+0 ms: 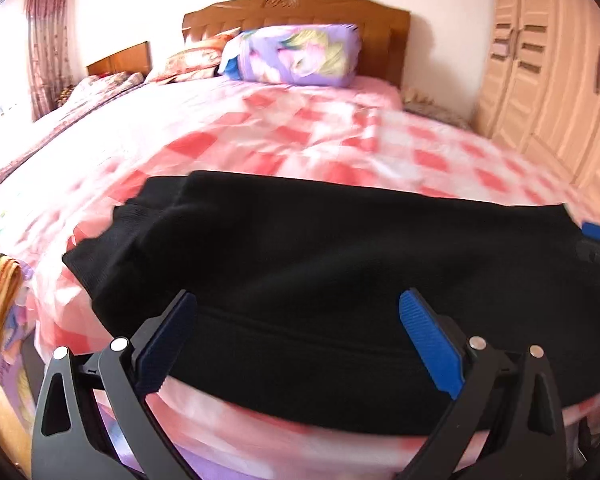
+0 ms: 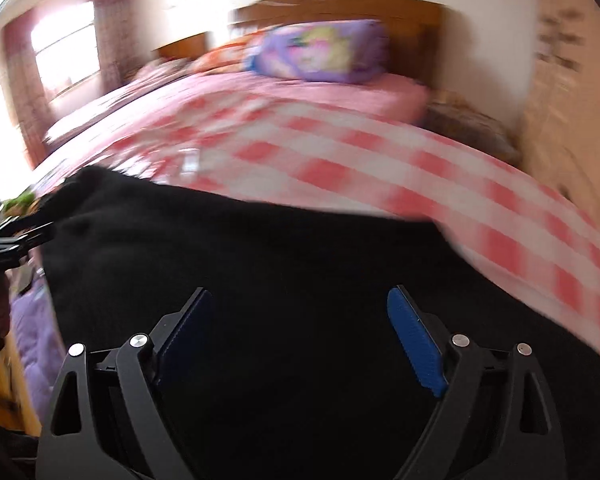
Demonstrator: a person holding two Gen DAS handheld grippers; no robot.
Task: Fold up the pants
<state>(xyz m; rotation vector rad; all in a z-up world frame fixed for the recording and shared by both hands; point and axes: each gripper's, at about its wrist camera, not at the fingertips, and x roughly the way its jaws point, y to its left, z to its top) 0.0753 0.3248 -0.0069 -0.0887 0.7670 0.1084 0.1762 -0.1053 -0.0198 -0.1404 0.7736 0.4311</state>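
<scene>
The black pants [image 1: 320, 256] lie folded into a broad band across the near edge of a bed, on a pink-and-white checked cover [image 1: 300, 140]. In the left wrist view the fabric is dark and matte, with a fine knit texture showing at its left end, where a ribbed edge sticks out toward nine o'clock with an uneven, stepped outline. A faint seam runs across the band low down, parallel to the near edge. The far edge is fairly straight; the near edge curves over the side of the bed. The left gripper [image 1: 296, 312] hovers over the near part of the pants with its jaws spread wide, and nothing is pinched between the blue pads [image 1: 428, 344]. In the blurred right wrist view the pants [image 2: 260, 248] fill the lower half as a featureless black mass, and the right gripper [image 2: 300, 308] is likewise spread apart above them, gripping nothing. At twelve o'clock, at the head of the bed, a purple printed pillow [image 1: 296, 56] rests against a wooden headboard [image 1: 296, 12]. A pale wardrobe [image 1: 548, 80] stands at two o'clock.
</scene>
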